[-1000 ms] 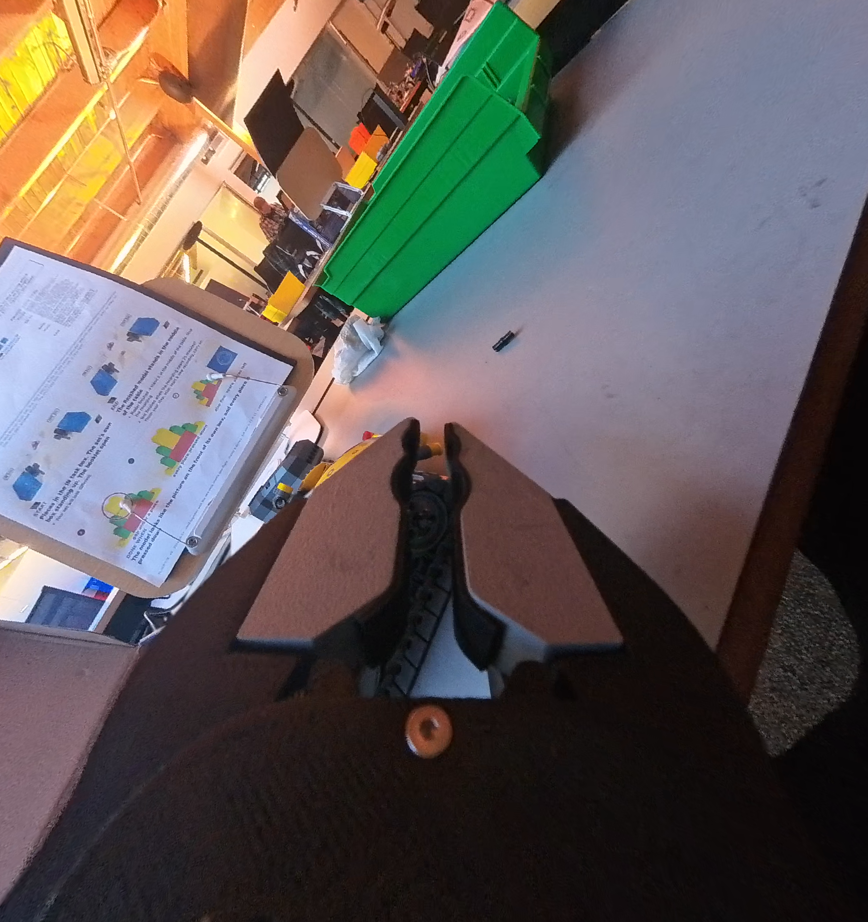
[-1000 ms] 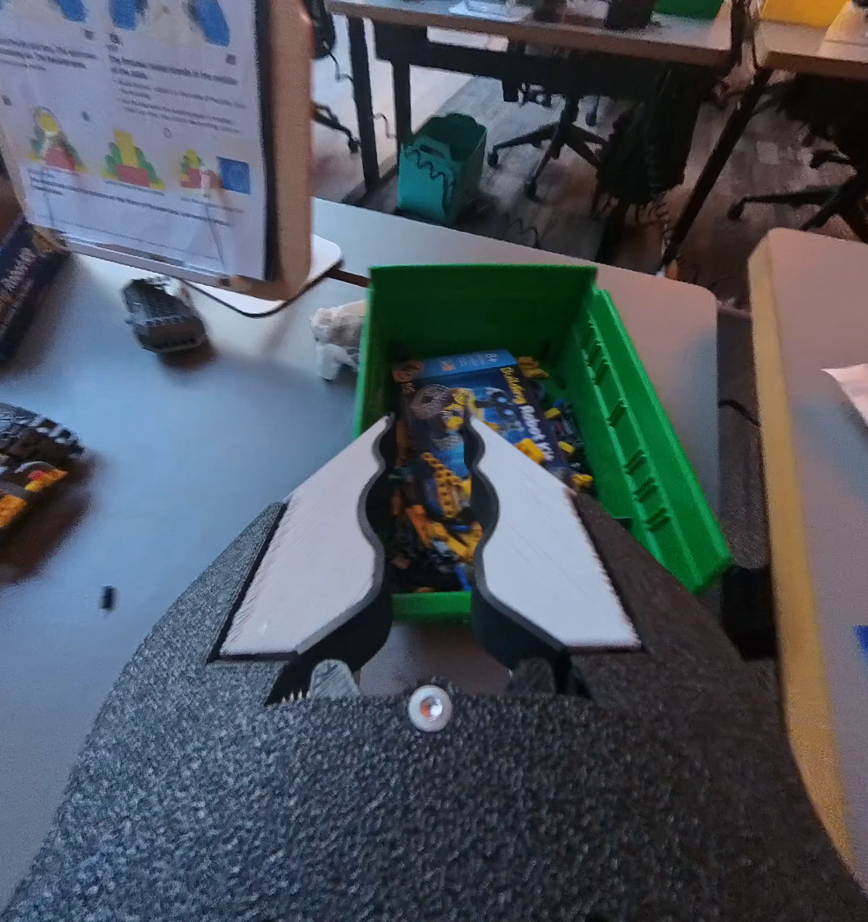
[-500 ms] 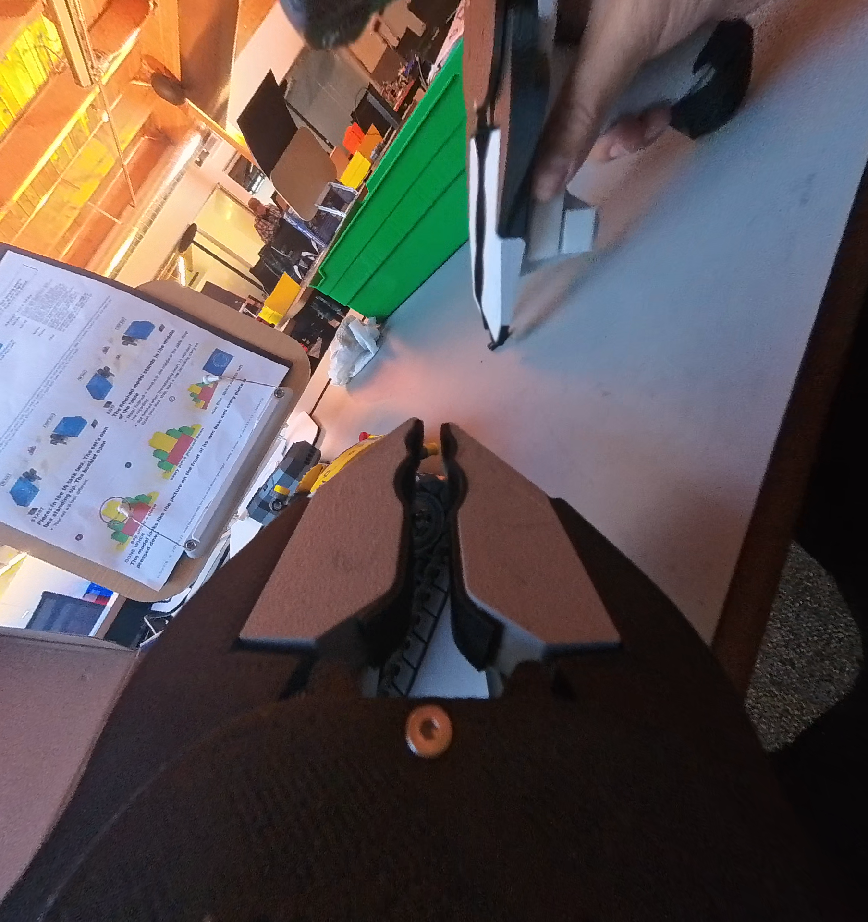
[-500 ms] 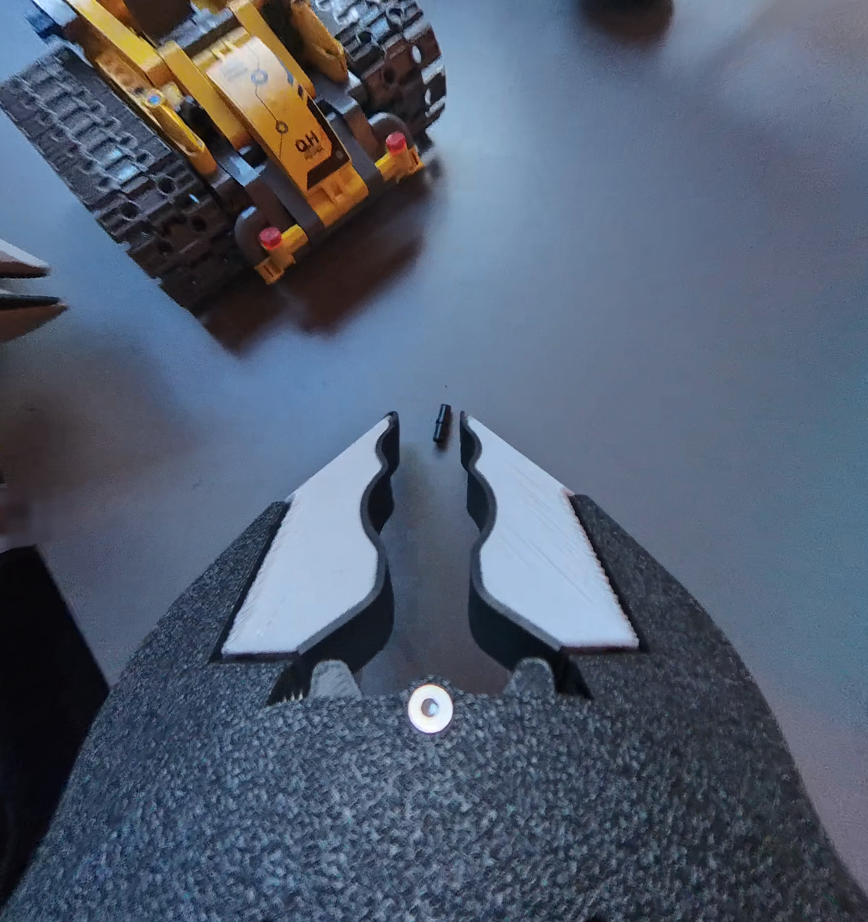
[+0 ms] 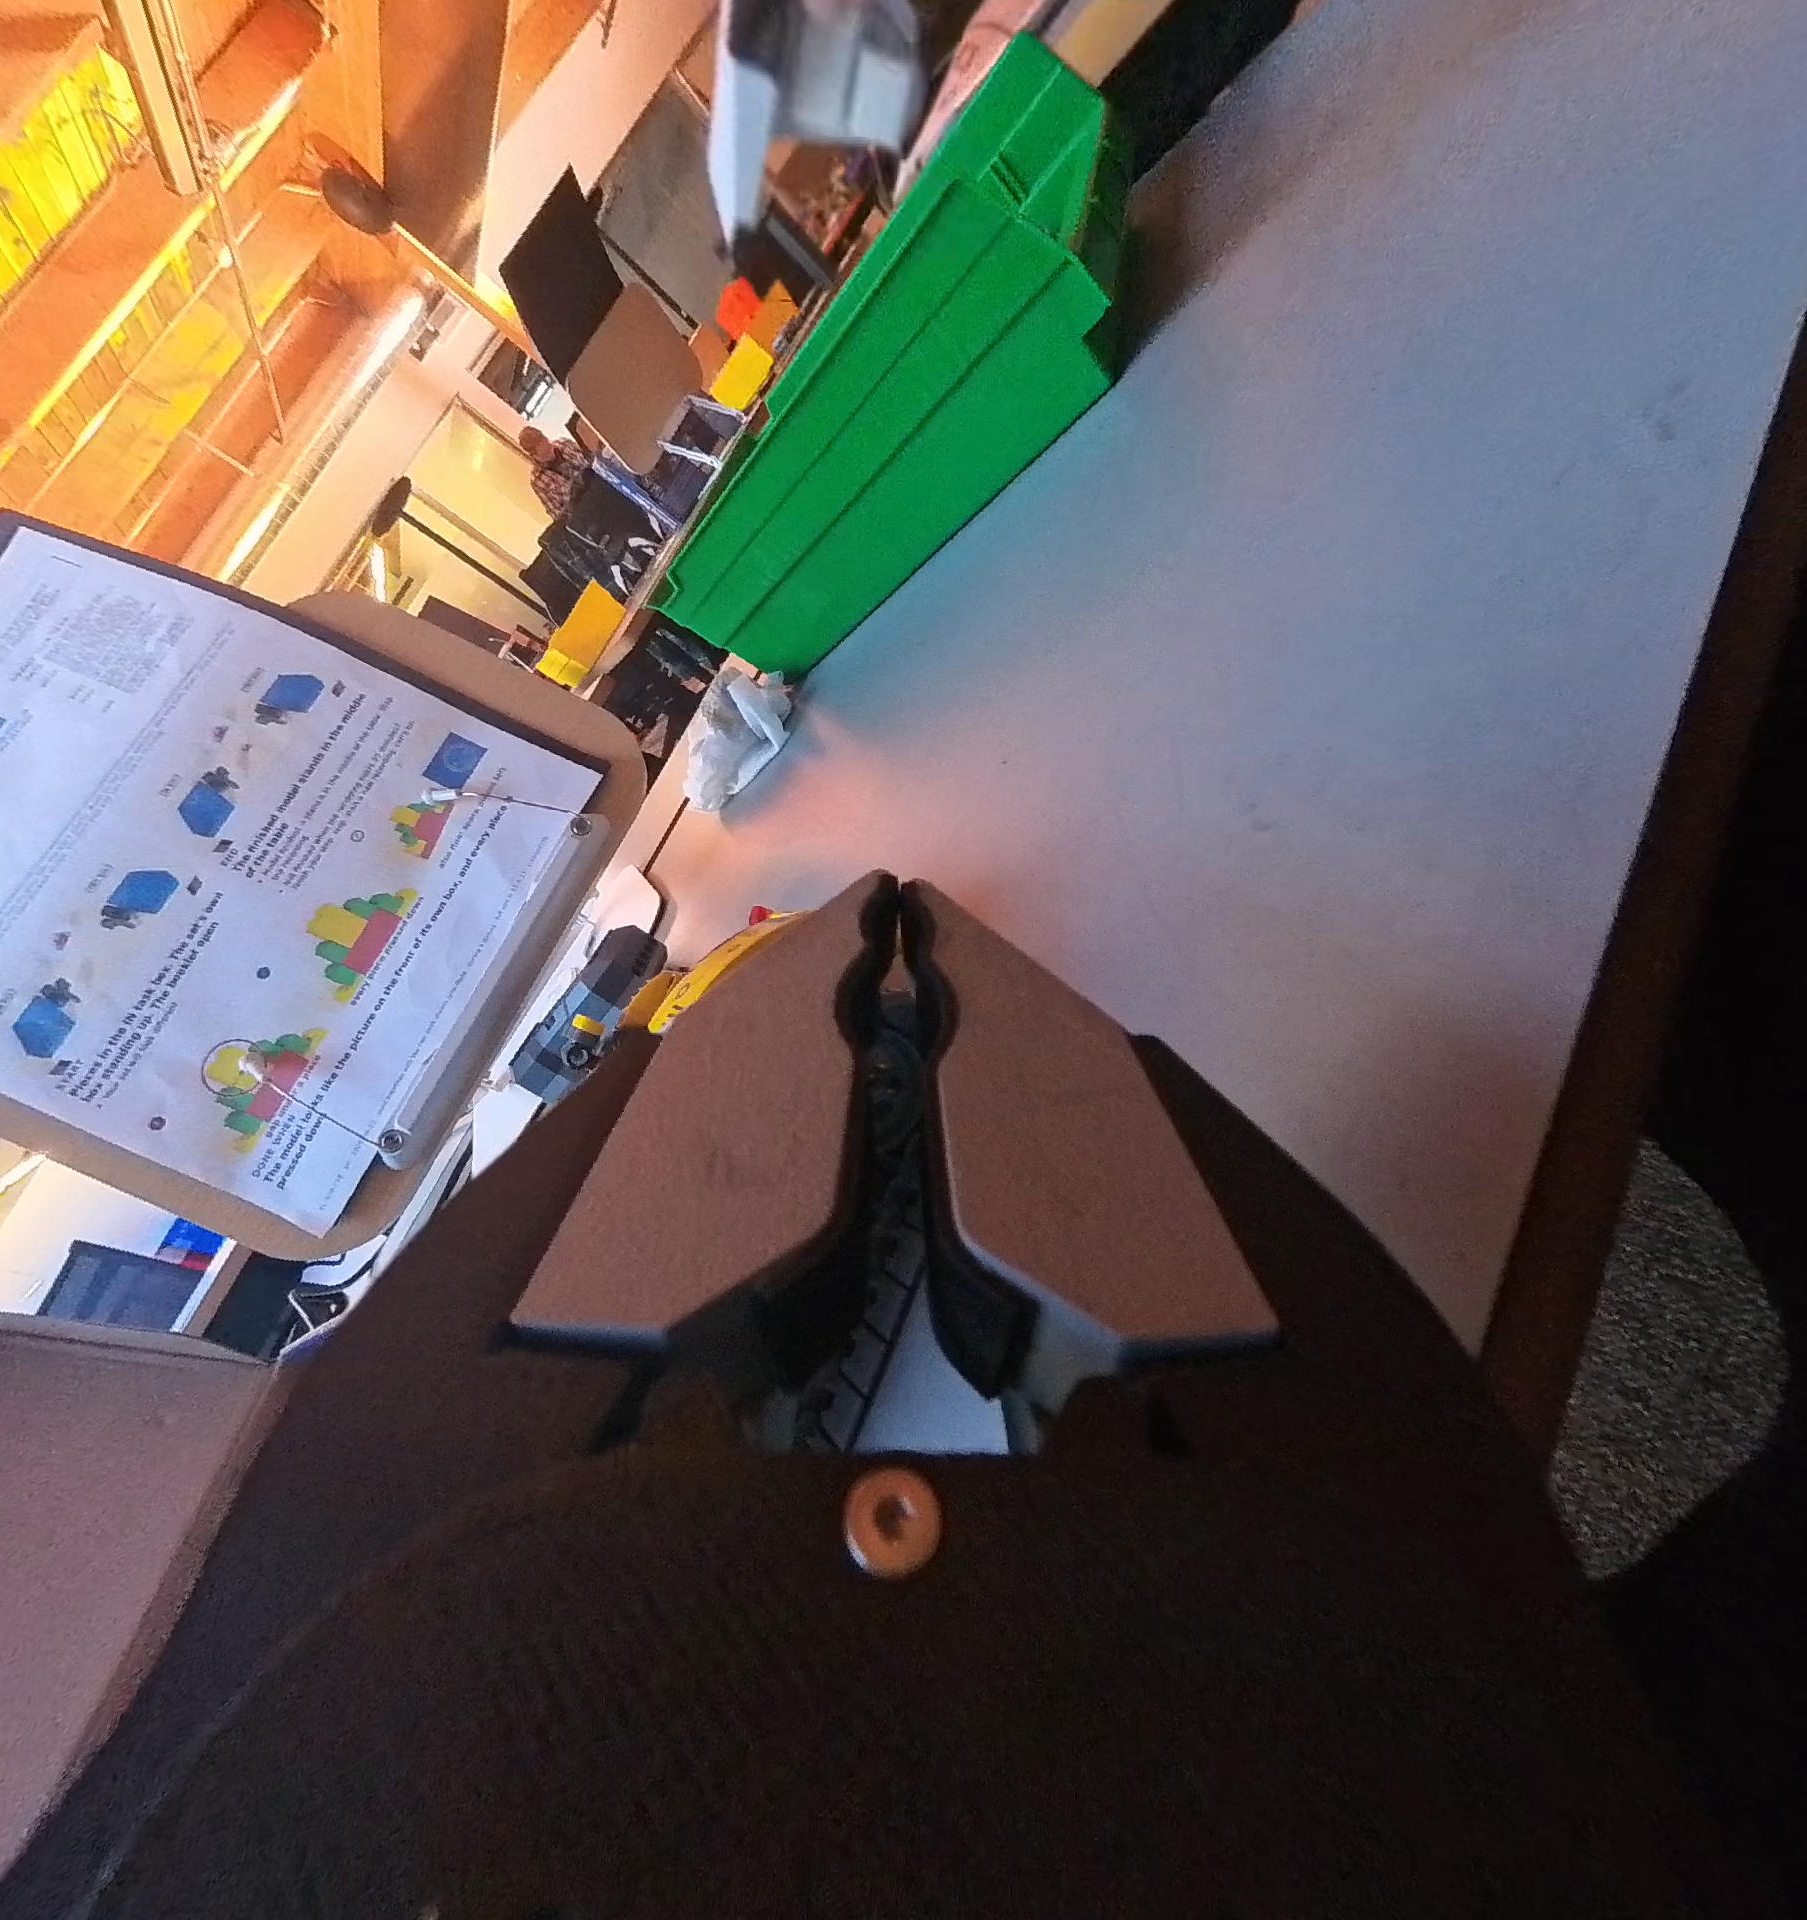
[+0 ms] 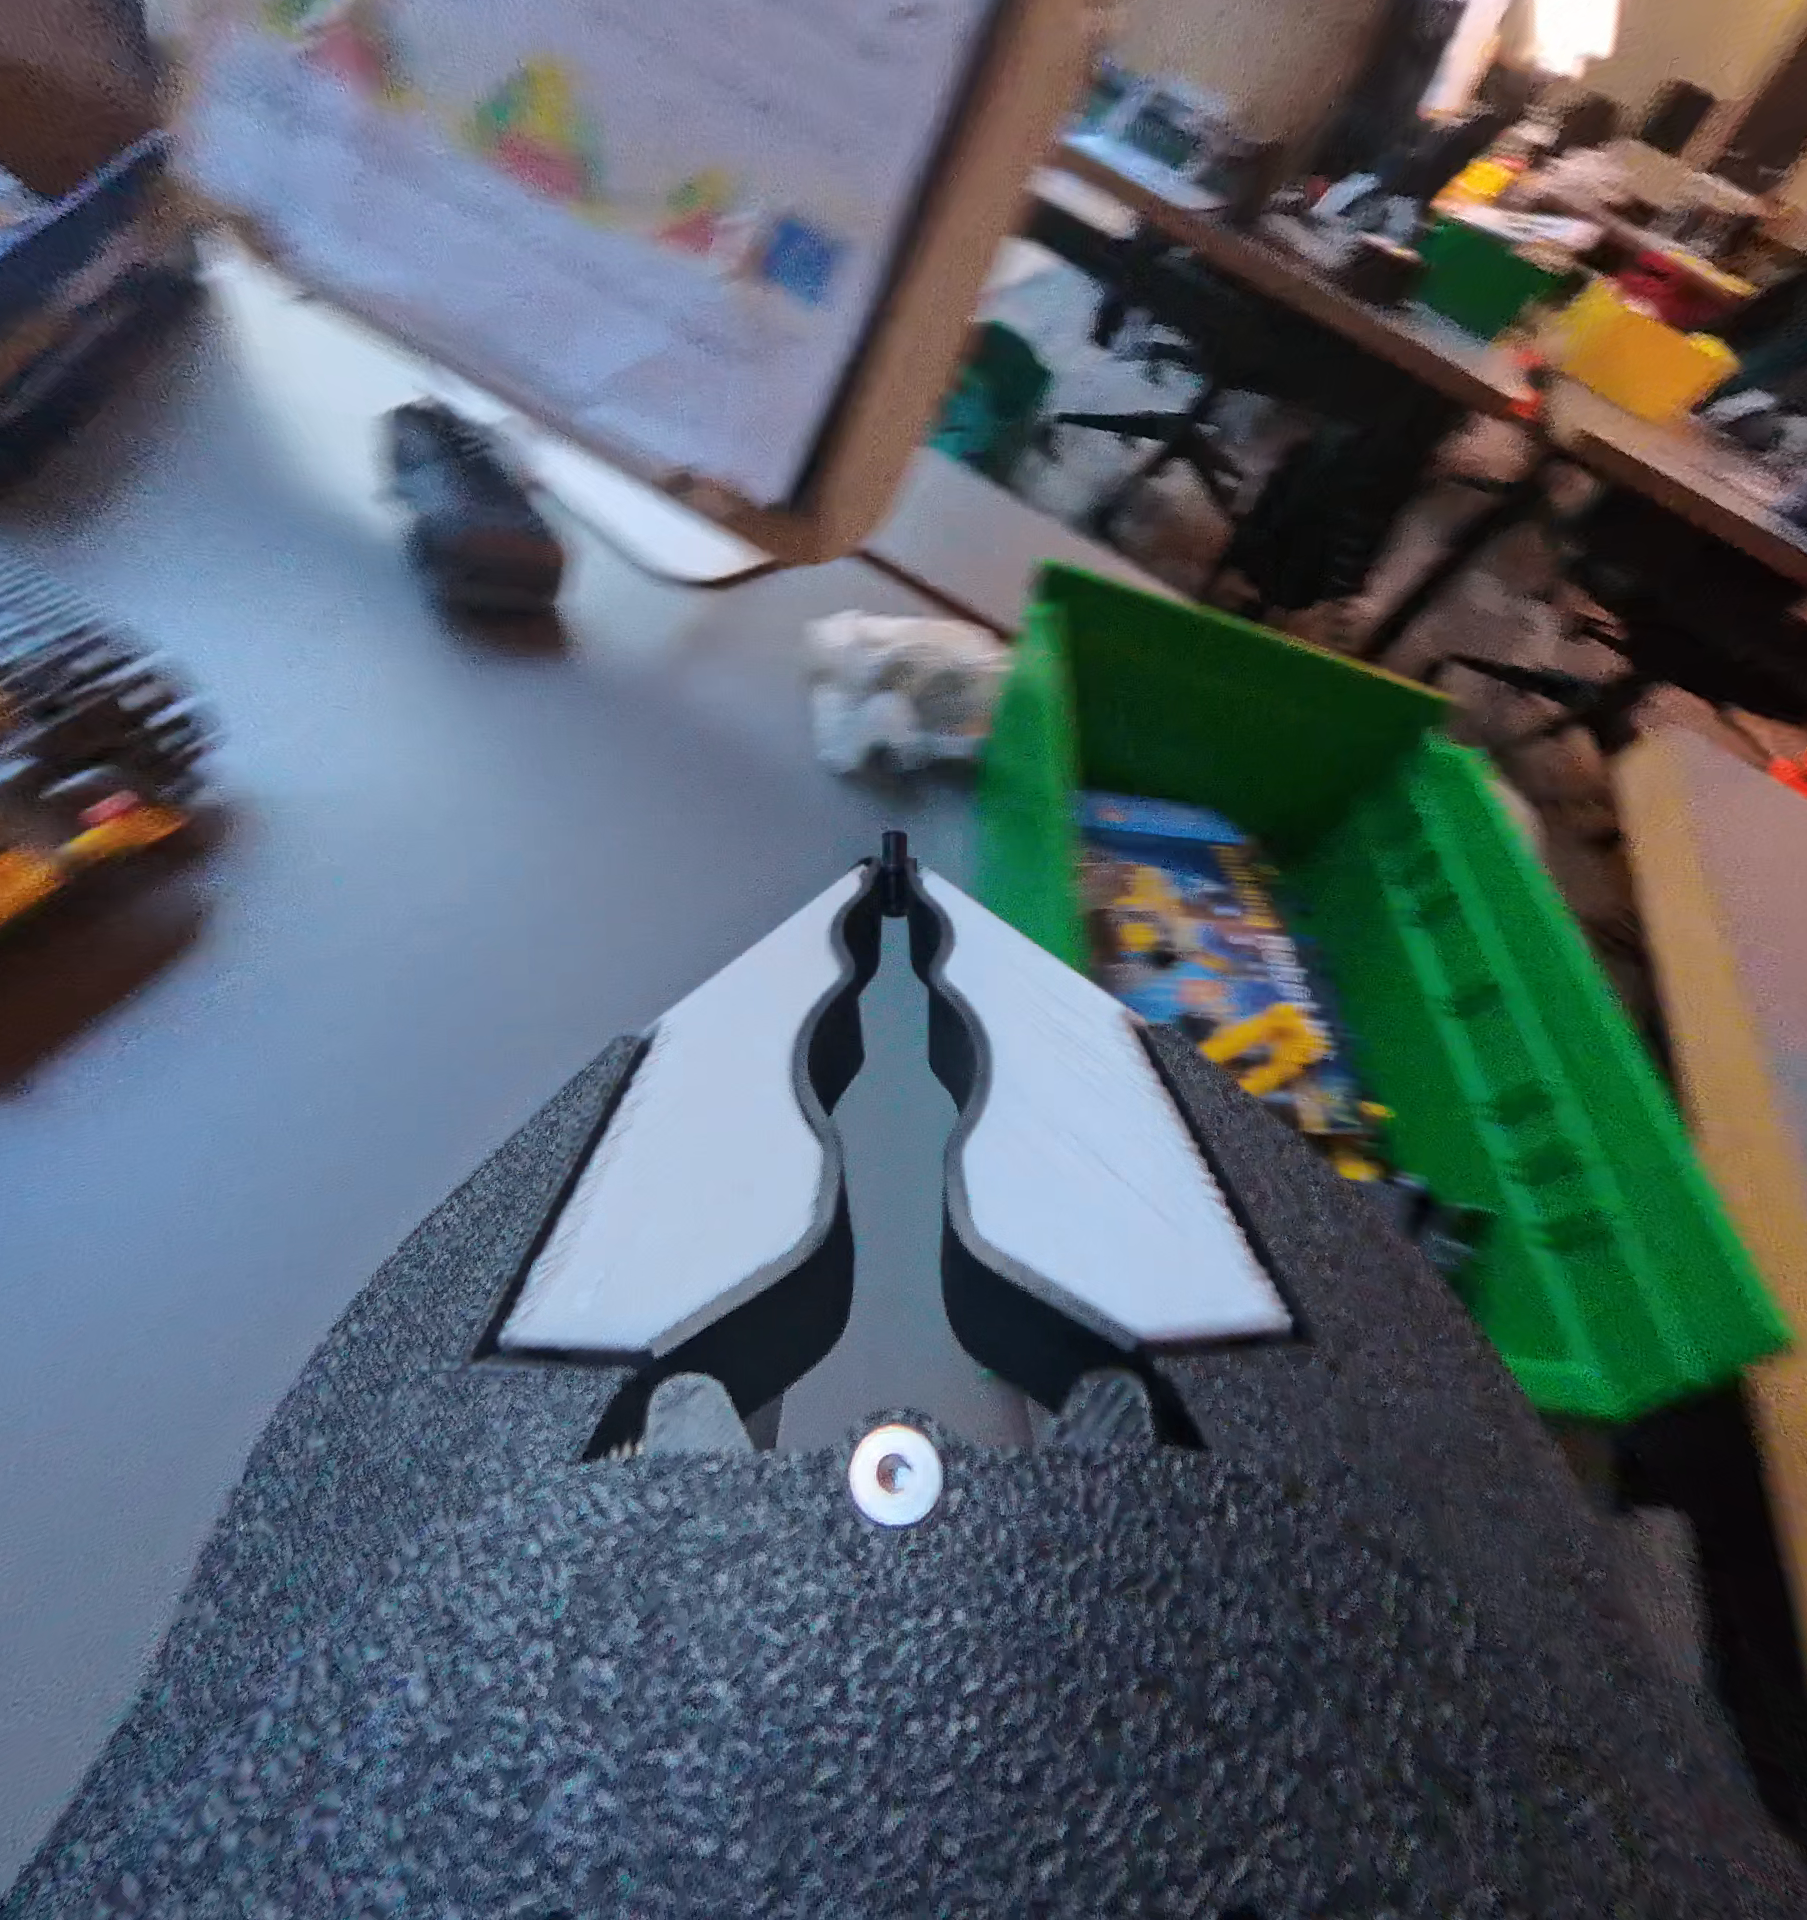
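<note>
1. A shared workshop or lab room is shown
2. Long grey work tables [image 6: 1501, 343] are crowded with yellow plastic bins [image 6: 1647, 358] and clutter
3. A green plastic parts bin [image 6: 1481, 1049] is kept on the near table
4. A printed instruction sheet on a wooden board [image 5: 255, 862] is propped upright
5. Exposed ceiling ducts [image 5: 255, 62] are seen overhead

The small black pin [image 6: 891, 871] is no longer lying on the counter [image 5: 1398, 727]; it is now being pinched upright at the tips of the right hand-held gripper [image 6: 891, 899], whose fingers have been closed from a wide gap. That gripper has been raised and turned from the counter toward the green bin [image 6: 1564, 1060]. The left hand-held gripper [image 5: 897, 914] is being closed tighter, tips nearly touching.
</note>
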